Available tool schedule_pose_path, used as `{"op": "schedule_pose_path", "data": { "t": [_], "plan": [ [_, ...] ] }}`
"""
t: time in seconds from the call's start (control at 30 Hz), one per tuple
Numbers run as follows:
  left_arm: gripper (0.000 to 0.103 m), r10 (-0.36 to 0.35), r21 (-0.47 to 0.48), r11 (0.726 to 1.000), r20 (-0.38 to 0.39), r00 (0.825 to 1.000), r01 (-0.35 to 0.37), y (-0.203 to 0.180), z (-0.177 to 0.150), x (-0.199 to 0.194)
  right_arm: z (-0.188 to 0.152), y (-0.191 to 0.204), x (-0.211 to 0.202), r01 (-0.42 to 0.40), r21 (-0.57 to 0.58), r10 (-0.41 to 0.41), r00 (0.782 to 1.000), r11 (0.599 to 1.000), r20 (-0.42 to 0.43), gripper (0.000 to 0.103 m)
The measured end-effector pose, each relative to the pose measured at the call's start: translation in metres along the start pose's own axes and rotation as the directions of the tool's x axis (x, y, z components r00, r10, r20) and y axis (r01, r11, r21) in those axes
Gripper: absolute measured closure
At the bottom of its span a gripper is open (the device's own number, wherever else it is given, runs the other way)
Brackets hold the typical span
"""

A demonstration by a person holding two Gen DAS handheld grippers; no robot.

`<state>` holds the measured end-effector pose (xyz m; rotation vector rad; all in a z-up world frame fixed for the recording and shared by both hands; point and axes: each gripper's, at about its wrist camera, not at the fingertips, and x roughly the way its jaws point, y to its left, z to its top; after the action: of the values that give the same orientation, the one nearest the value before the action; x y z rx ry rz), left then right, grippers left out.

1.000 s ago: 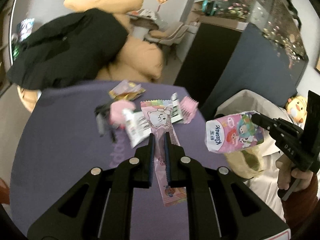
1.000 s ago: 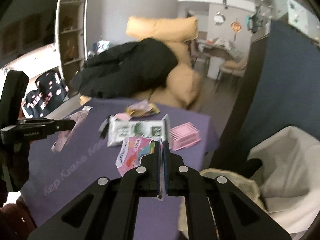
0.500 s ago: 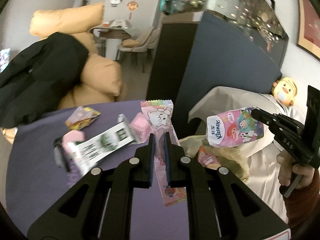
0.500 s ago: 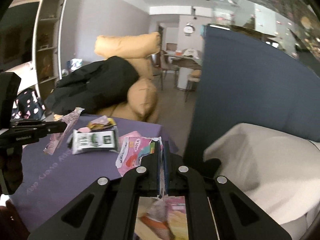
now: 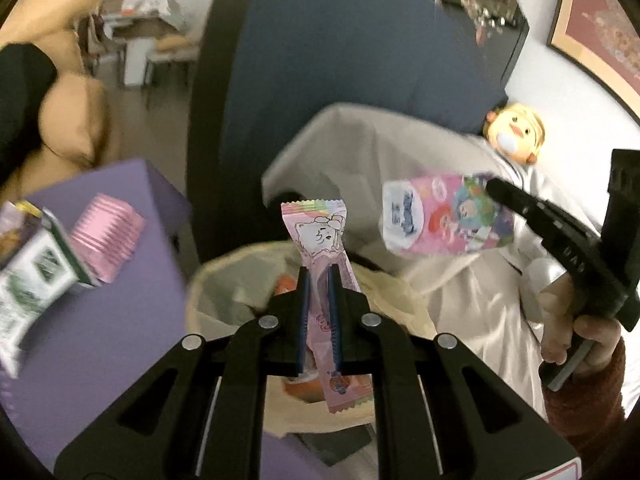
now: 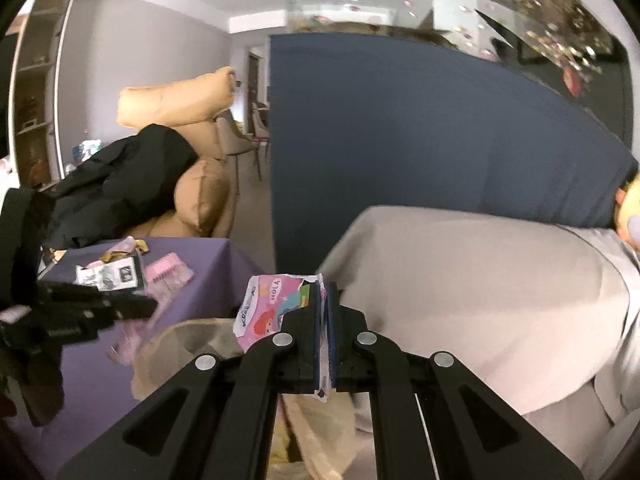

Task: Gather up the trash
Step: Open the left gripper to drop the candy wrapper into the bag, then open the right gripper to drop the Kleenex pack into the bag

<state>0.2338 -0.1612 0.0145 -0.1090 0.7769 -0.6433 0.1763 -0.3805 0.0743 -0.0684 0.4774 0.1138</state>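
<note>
My left gripper (image 5: 319, 276) is shut on a long pink candy wrapper (image 5: 318, 236) with a cat drawing and holds it over the open mouth of a beige trash bag (image 5: 224, 280). My right gripper (image 6: 324, 292) is shut on a pink Kleenex tissue pack wrapper (image 6: 272, 308), also seen in the left wrist view (image 5: 444, 216), held just right of and above the bag (image 6: 188, 344). The bag holds some orange and pink trash.
A purple table (image 5: 100, 340) at the left carries a green-and-white carton (image 5: 36, 276), a pink ribbed piece (image 5: 106, 236) and other wrappers (image 6: 120, 248). A white-covered bed (image 6: 480, 280), a blue headboard (image 6: 420, 140) and a yellow plush toy (image 5: 514, 132) lie to the right.
Both grippers have swung right from over the purple table to the trash bag beside it, each still holding its wrapper.
</note>
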Motion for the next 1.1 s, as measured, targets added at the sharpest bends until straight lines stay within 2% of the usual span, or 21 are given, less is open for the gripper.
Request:
{"op": "schedule_pose_path", "data": {
  "t": [0.07, 0.13, 0.17, 0.4, 0.57, 0.77, 0.93, 1.1],
  "plan": [
    [0.092, -0.011, 0.001, 1.0, -0.029, 1.0, 0.011, -0.003, -0.003, 0.014, -0.004, -0.006, 0.003, 0.006, 0.016, -0.006, 1.0, 1.0, -0.008, 0.098],
    [0.078, -0.012, 0.015, 1.0, -0.066, 0.998, 0.013, -0.006, -0.007, 0.027, -0.009, -0.012, 0.006, 0.01, 0.032, -0.009, 1.0, 0.999, -0.017, 0.098],
    [0.075, -0.007, 0.015, 1.0, -0.078, 0.997, 0.009, -0.006, -0.01, 0.031, -0.01, -0.013, 0.007, 0.01, 0.039, -0.009, 1.0, 0.999, -0.02, 0.098],
    [0.073, 0.064, -0.027, 0.998, -0.048, 0.997, -0.065, 0.014, -0.018, 0.017, -0.021, -0.008, 0.016, -0.036, 0.063, 0.038, 0.999, 0.997, -0.034, 0.098],
    [0.072, 0.117, -0.084, 0.99, -0.017, 0.993, -0.118, 0.041, -0.028, -0.019, -0.023, 0.026, 0.028, -0.084, 0.011, 0.085, 0.995, 0.996, -0.059, 0.098],
    [0.07, 0.206, -0.132, 0.97, 0.004, 0.978, -0.204, 0.077, -0.043, -0.059, -0.041, 0.063, 0.054, -0.092, -0.051, 0.085, 0.988, 0.994, -0.13, 0.098],
    [0.07, 0.245, -0.199, 0.951, 0.013, 0.969, -0.237, 0.11, -0.062, -0.085, -0.064, 0.076, 0.08, -0.121, -0.03, 0.112, 0.97, 0.992, -0.218, 0.098],
    [0.07, 0.269, -0.262, 0.93, 0.003, 0.963, -0.259, 0.137, -0.081, -0.098, -0.082, 0.085, 0.101, -0.154, -0.001, 0.146, 0.94, 0.988, -0.31, 0.098]
  ]
}}
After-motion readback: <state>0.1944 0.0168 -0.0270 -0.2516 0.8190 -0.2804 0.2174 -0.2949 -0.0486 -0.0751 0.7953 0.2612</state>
